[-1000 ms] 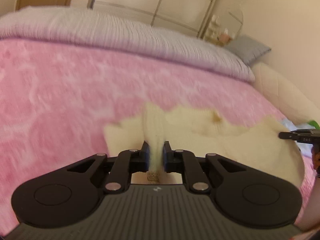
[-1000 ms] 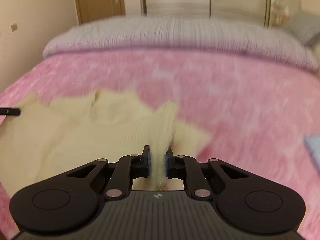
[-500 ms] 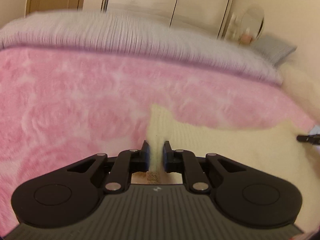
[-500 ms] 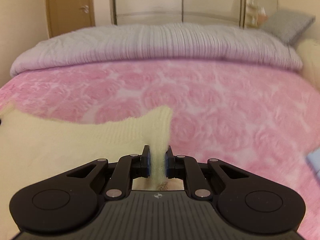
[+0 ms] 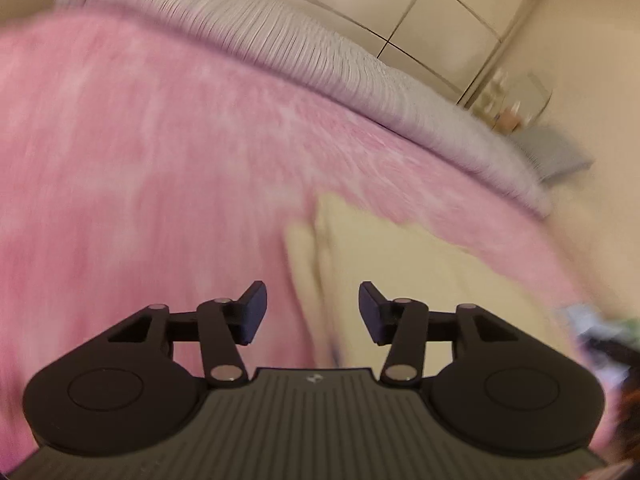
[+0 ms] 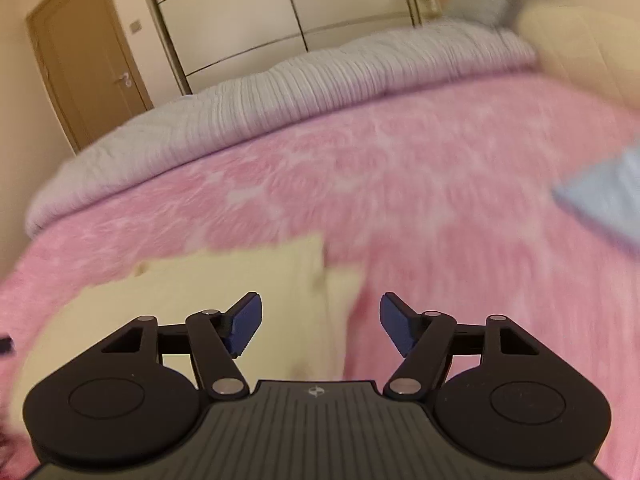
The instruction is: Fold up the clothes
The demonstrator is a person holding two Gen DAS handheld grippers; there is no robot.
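Both claws stand wide apart and hold nothing: the left gripper has its dark pads spread over the left edge of the cream sweater, and the right gripper is spread the same way over the sweater's right edge, with no cloth between the fingers of either. Half a second ago each was clamped on a ribbed strip of that sweater and held it raised; now the cloth has been let go and lies flat on the pink blanket, a second cream layer showing just beside the upper one at each side edge. Both views are smeared by motion. Beyond the blanket a grey ribbed duvet lies along the far side of the bed, with pale wardrobe doors behind it and a brown door at far left. A light blue item lies on the blanket at right.
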